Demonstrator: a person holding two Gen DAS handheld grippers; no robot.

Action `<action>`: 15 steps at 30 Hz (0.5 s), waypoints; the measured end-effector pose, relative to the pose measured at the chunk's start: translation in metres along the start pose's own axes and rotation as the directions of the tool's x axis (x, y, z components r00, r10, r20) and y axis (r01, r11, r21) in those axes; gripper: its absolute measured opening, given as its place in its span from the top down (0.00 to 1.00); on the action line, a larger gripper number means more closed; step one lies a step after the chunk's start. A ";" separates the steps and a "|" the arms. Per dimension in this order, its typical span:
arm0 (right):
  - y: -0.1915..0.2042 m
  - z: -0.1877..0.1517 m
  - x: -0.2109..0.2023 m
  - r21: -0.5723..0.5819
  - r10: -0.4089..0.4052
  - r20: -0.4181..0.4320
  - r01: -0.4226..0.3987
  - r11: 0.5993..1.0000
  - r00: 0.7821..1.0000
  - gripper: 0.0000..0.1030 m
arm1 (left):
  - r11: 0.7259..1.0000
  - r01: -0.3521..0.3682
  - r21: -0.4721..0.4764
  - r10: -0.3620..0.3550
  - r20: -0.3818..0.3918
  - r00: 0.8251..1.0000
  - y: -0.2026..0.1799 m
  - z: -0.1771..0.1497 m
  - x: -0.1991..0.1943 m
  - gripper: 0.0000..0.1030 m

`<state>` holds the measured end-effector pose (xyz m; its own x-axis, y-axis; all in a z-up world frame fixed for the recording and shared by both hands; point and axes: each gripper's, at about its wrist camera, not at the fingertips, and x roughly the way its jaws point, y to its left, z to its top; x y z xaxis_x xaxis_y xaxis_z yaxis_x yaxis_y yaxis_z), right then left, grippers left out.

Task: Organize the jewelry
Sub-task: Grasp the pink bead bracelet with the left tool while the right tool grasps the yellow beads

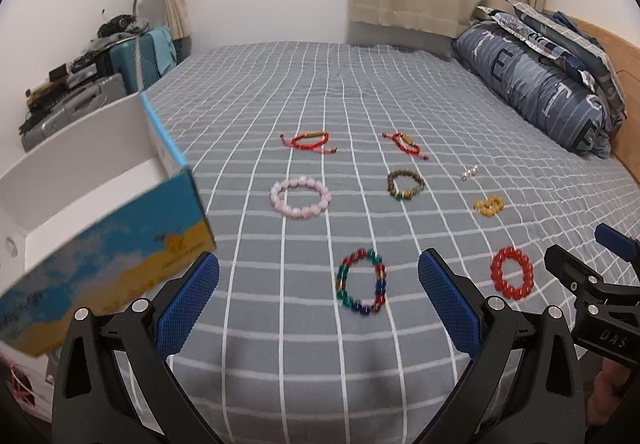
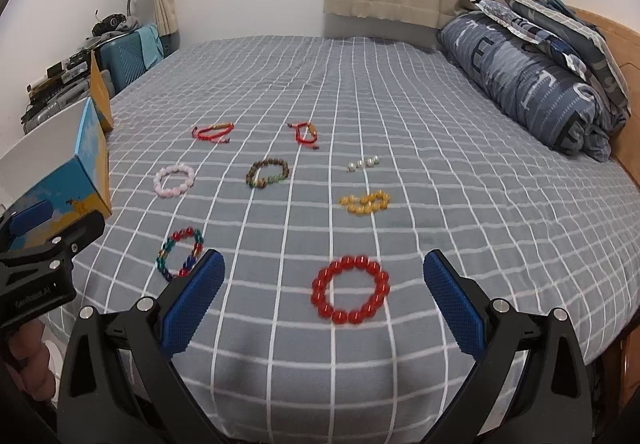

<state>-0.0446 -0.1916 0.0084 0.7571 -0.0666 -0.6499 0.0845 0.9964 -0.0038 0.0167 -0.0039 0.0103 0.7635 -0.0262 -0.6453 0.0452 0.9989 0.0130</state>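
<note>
My grippers' finger pads [image 2: 454, 306] of rough blue rubbery mesh, glossy red bead bracelet [image 2: 350, 289], matt checked cloth bedsheet [image 2: 440, 148], printed cardboard box [image 1: 120, 244]

You worked over a grey-blue bedsheet [image 2: 400, 104] checked with thin white lines. Near you lay a red bead bracelet [image 2: 350, 290] and a multicoloured one [image 1: 362, 282] of green, red and blue beads. Farther off sat a pale pink bracelet [image 1: 301, 197], a brown one [image 1: 405, 185] and two red cord bracelets [image 1: 310, 141]. Your grippers' pads [image 2: 192, 304] were blue on black arms.
</note>
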 end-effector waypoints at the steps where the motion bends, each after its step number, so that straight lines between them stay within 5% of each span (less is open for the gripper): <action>1: -0.002 0.006 0.003 -0.002 -0.004 -0.002 0.004 1.000 1.000 0.07 | 1.000 0.010 -0.002 -0.010 -0.004 1.000 0.000 0.006 0.004 0.05; 4: -0.007 0.026 0.017 -0.002 0.021 -0.023 -0.021 1.000 1.000 0.07 | 0.997 0.076 -0.030 -0.077 -0.033 0.997 0.001 0.028 0.019 0.05; 15: -0.032 0.076 0.117 0.024 0.020 -0.184 -0.015 1.000 0.983 0.07 | 0.997 0.072 -0.042 -0.077 -0.145 0.986 -0.005 0.075 0.122 0.05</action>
<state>0.0910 -0.2354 -0.0097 0.6261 -0.0364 -0.7789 0.0880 0.9958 0.0241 0.1579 -0.0148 -0.0113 0.6559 -0.0973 -0.7485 0.0731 0.9952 -0.0652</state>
